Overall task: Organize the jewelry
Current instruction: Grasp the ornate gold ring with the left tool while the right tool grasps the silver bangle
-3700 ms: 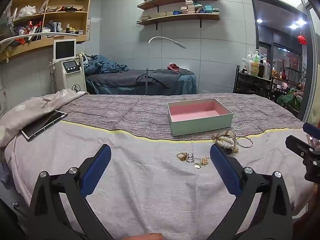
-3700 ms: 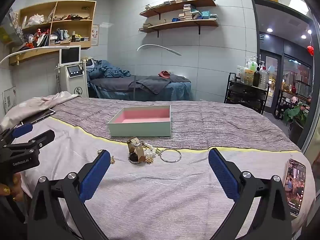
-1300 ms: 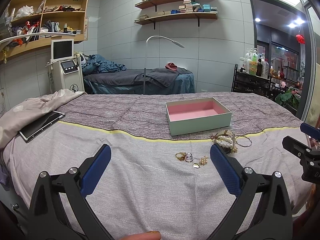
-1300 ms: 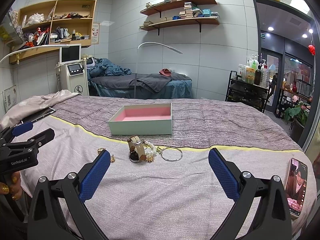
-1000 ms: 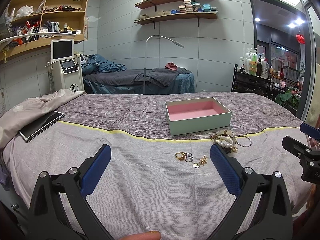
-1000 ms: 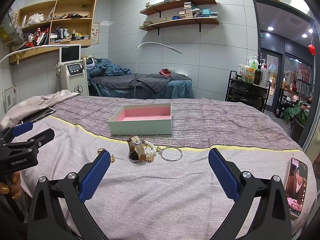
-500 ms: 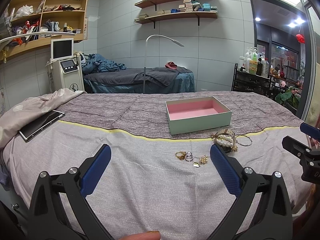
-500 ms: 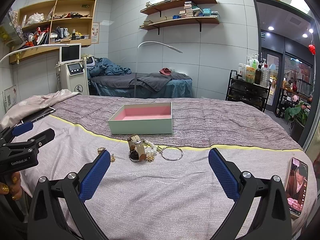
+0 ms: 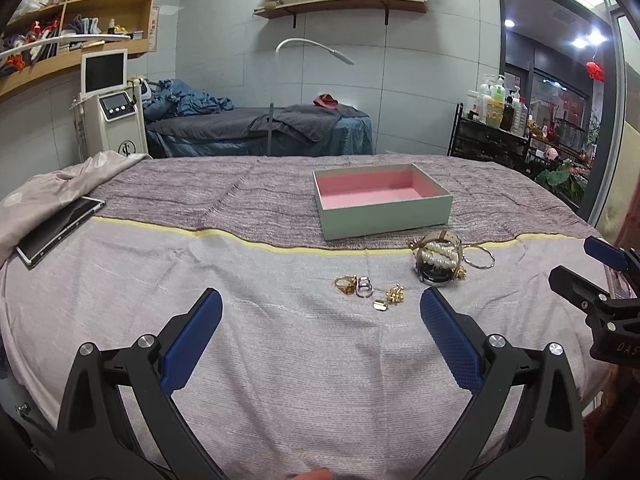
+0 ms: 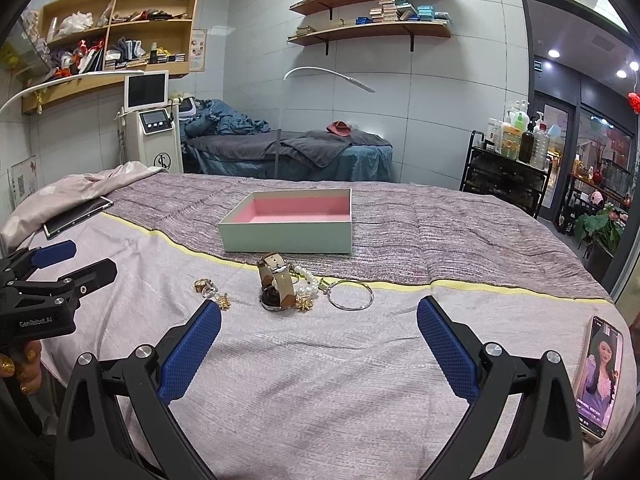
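I am holding my left hand-held gripper (image 9: pixel 320 320) above the near part of the bed (image 9: pixel 280 360), its blue-padded fingers (image 9: pixel 192 340) spread wide apart and gripping nothing. My right hand-held gripper (image 10: pixel 318 330) is hovering the same way, jaws wide and empty, a little farther to the right. Between and beyond them the jewelry is lying on the pale grey cover: a gold ring (image 9: pixel 346 283) touching a silver ring (image 9: pixel 365 286), and just beside them a gold stud cluster (image 9: pixel 394 294) with a small gold piece (image 9: pixel 380 306) in front of it. Further to the right a watch (image 10: pixel 276 284) with a tan strap is sitting on its side, with a pearl bracelet (image 10: pixel 306 284) lying against it and a thin silver bangle (image 10: pixel 350 294) just beside that. Behind the whole group, on the darker purple-grey blanket past the yellow stripe, the open box (image 9: pixel 384 216) with mint walls and a pink lining is resting, with nothing visible inside. A tablet (image 9: pixel 60 228) is lying at the left edge of the bed, and a phone (image 10: pixel 600 376) with a lit screen is lying near its right edge.
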The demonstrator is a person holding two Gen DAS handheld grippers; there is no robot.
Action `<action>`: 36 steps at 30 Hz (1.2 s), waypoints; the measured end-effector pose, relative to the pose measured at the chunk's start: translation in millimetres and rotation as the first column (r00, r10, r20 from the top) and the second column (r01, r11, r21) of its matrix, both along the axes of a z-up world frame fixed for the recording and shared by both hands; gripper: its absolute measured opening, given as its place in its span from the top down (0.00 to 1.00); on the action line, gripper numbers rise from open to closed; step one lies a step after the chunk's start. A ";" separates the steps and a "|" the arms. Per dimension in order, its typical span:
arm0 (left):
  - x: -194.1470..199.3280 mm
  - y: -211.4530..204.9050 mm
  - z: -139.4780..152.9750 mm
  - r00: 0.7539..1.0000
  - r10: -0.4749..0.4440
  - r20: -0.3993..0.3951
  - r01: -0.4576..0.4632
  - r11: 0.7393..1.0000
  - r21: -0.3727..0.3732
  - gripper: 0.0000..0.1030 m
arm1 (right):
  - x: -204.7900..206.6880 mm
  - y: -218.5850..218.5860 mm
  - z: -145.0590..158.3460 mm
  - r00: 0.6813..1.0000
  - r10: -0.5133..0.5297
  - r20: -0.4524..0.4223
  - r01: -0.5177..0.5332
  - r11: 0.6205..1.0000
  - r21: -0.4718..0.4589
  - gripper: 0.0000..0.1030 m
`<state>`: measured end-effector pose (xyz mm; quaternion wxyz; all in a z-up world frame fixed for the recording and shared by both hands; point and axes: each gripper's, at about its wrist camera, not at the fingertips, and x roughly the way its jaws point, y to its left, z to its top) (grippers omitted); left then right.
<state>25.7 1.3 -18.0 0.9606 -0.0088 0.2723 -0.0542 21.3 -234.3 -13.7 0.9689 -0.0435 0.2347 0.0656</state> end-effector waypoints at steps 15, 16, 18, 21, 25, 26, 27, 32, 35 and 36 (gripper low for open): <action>60.3 -4.7 -26.8 0.974 -0.170 -0.149 0.172 0.985 -0.002 0.05 | 56.1 -5.6 -13.4 0.981 0.087 -0.171 -0.095 0.995 -0.038 0.06; 63.9 -6.1 -27.7 0.972 -0.179 -0.152 0.182 0.983 0.007 0.05 | 60.4 -4.2 -14.0 0.980 0.092 -0.178 -0.103 0.993 -0.055 0.06; 72.6 -7.6 -29.4 0.968 -0.195 -0.157 0.201 0.979 0.026 0.06 | 69.0 -2.4 -15.1 0.974 0.102 -0.200 -0.121 0.989 -0.081 0.06; 88.7 -6.7 -34.0 0.960 -0.215 -0.179 0.227 0.973 0.047 0.12 | 82.1 -4.8 -19.2 0.964 0.113 -0.240 -0.143 0.984 -0.108 0.06; 109.2 -3.6 -45.8 0.935 -0.257 -0.245 0.279 0.959 0.058 0.30 | 95.7 -12.1 -28.1 0.950 0.105 -0.295 -0.150 0.979 -0.135 0.06; 112.5 -4.2 -48.7 0.929 -0.264 -0.261 0.291 0.954 0.070 0.33 | 97.9 -14.2 -30.4 0.946 0.106 -0.307 -0.152 0.980 -0.130 0.06; 115.3 -5.0 -52.0 0.922 -0.274 -0.272 0.306 0.948 0.083 0.35 | 100.3 -16.7 -32.3 0.941 0.107 -0.321 -0.153 0.981 -0.122 0.06; 125.2 -13.3 -66.5 0.894 -0.321 -0.312 0.372 0.921 0.117 0.41 | 109.5 -20.2 -43.2 0.925 0.105 -0.366 -0.156 0.981 -0.113 0.13; 134.2 -17.6 -72.3 0.889 -0.319 -0.329 0.377 0.917 0.130 0.41 | 115.2 -21.9 -47.7 0.913 0.110 -0.392 -0.162 0.982 -0.102 0.20; 136.8 -18.6 -72.8 0.887 -0.323 -0.331 0.382 0.915 0.132 0.41 | 117.2 -22.2 -48.2 0.911 0.110 -0.396 -0.162 0.982 -0.101 0.20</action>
